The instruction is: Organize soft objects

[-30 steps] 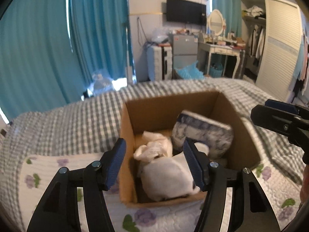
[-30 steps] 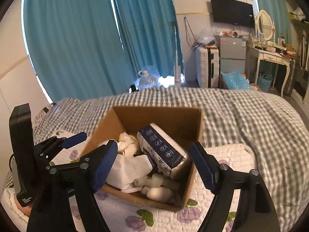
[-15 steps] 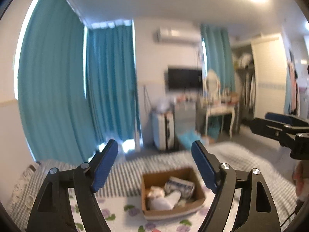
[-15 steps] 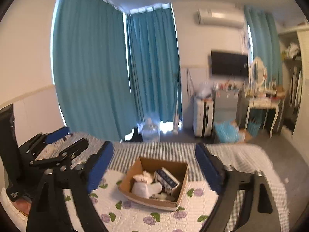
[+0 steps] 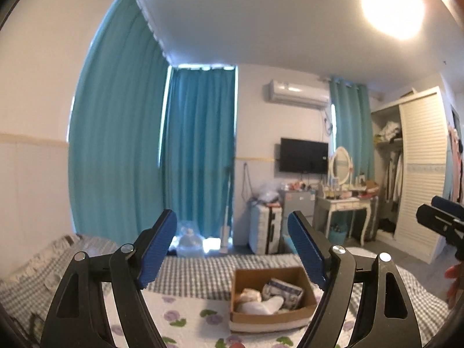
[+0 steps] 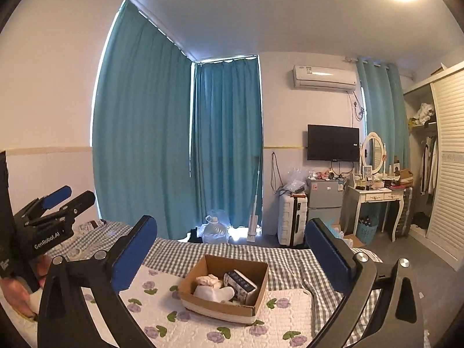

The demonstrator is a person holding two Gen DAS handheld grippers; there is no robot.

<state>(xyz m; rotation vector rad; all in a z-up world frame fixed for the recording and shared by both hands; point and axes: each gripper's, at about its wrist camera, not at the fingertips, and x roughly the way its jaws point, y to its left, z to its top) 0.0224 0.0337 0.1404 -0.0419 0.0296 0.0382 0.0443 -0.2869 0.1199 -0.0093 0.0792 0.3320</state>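
A brown cardboard box (image 5: 307,310) (image 6: 255,308) sits on the flowered quilt of the bed. It holds white soft cloth items (image 5: 258,307) (image 6: 213,291) and a blue-and-white patterned pack (image 5: 282,290) (image 6: 240,282). My left gripper (image 5: 232,249) is open and empty, held high and well back from the box. My right gripper (image 6: 230,256) is open and empty, also far back from the box. Each gripper shows in the other's view, the right one at the right edge (image 5: 440,217) and the left one at the left edge (image 6: 55,203).
The white flowered quilt (image 6: 162,313) lies over a grey checked bedspread (image 6: 284,261). Teal curtains (image 6: 162,133) hang behind the bed. A suitcase (image 6: 291,220), small fridge (image 6: 323,200), dressing table (image 6: 377,200) and wardrobe (image 6: 448,168) stand at the right.
Both grippers have pulled far back and up from the box, which now looks small and distant. Both stay open and empty. The box contents have not changed.
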